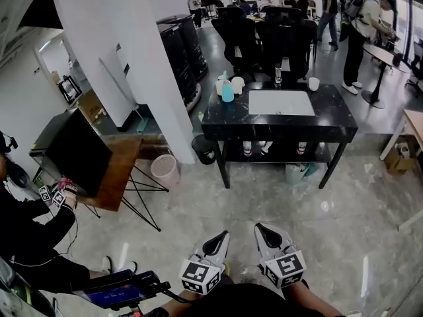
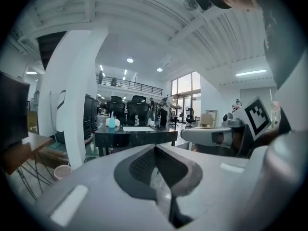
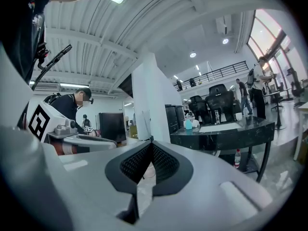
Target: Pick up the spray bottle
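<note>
The teal spray bottle (image 1: 227,91) stands upright at the far left of the black marble table (image 1: 330,111), next to white cups (image 1: 237,84). It shows small and far off in the left gripper view (image 2: 111,121) and in the right gripper view (image 3: 188,124). My left gripper (image 1: 221,236) and right gripper (image 1: 259,228) are low in the head view, side by side over the floor, well short of the table. Both point toward the table. In each gripper view the jaws meet at the tips, left gripper (image 2: 154,148) and right gripper (image 3: 152,143), with nothing held.
A white mat (image 1: 281,102), a clear bottle (image 1: 277,74) and a white cup (image 1: 314,83) share the tabletop. A white pillar (image 1: 132,58), a pink bin (image 1: 164,170) and a wooden stand with a black monitor (image 1: 76,150) are left. Office chairs (image 1: 264,38) and people stand behind.
</note>
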Tool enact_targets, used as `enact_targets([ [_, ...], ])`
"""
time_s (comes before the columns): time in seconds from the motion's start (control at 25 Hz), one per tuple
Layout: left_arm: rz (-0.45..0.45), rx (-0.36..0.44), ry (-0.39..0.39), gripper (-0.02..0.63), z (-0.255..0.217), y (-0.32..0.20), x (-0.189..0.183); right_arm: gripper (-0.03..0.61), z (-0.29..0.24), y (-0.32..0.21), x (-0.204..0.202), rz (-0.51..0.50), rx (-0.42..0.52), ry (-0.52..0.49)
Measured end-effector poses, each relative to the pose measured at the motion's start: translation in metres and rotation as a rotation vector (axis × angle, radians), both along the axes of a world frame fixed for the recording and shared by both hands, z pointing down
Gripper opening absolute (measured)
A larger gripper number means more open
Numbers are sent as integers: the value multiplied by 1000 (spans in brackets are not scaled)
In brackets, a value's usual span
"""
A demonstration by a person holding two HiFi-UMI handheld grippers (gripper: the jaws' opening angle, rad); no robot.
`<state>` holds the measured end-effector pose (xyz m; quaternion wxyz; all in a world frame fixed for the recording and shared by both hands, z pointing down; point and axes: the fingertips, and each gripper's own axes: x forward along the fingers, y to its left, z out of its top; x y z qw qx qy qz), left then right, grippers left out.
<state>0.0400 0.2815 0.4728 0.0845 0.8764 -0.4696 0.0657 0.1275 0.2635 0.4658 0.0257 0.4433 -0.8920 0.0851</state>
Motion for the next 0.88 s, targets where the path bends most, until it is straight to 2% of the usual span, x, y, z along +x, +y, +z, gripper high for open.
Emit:
enact_targets([
  [0.2,-35,-12,8,0,4,-24,-16,24,6,-22,-7,-14,-41,11],
  [0.32,-37,-14,29,0,11,-50,-23,23,9,-43,-12,-13,-32,30],
  [0.6,9,-1,63,0,7,-150,-61,23,11,-132,-50,26,-69,62],
  [0.76,26,23,65,0,-5,-192,-83,24,1,-176,-69,45,-3,83],
  [0.88,53,34,67,0,-7,-232,-100,24,1,-216,-87,68,5,84],
])
